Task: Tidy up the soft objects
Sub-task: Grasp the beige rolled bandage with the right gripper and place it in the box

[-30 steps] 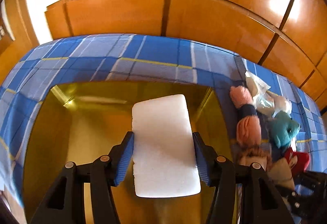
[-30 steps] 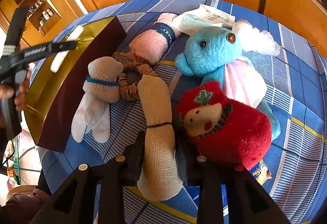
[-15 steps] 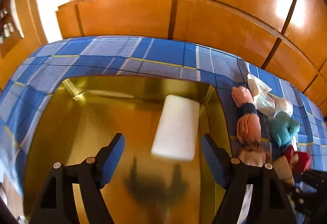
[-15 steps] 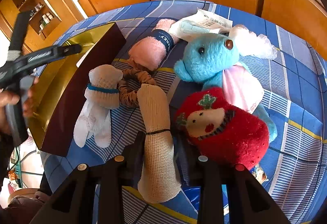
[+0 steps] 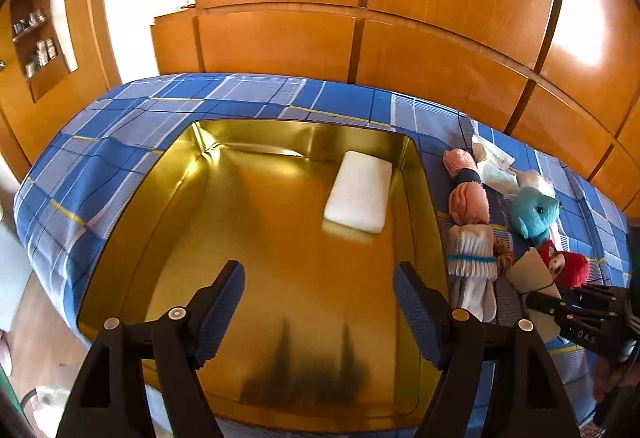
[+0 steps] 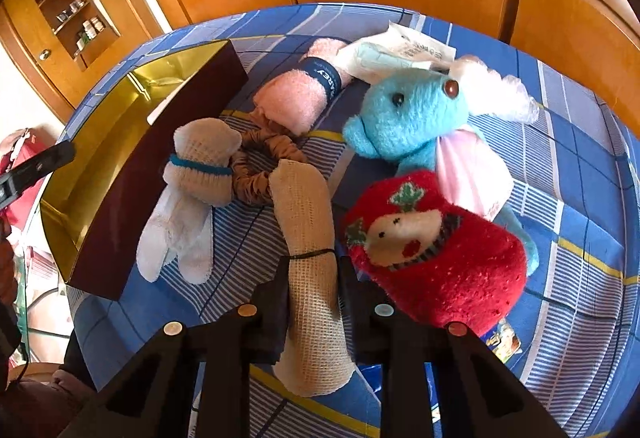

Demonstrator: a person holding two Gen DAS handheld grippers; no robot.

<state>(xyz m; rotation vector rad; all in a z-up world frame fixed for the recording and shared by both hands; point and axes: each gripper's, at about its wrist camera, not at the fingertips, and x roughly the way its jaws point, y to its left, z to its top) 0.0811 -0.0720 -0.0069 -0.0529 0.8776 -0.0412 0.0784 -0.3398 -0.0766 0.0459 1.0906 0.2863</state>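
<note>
The right tool point(image 6: 310, 294) is gripping the beige mesh-knit rolled cloth point(image 6: 310, 238) near its tied middle, lying on the blue plaid bed point(image 6: 580, 166); it looks light and floppy, so its ends will likely sag. The left tool point(image 5: 320, 302) is hovering wide apart over the gold-lined box point(image 5: 120, 238), where the white foam block point(image 5: 359, 191) is resting.

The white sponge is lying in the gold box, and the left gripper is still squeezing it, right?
Not quite. The white sponge does lie in the gold box, but the left gripper is open and holds nothing; its fingers stand well apart from the sponge. The left wrist view shows this.
</note>
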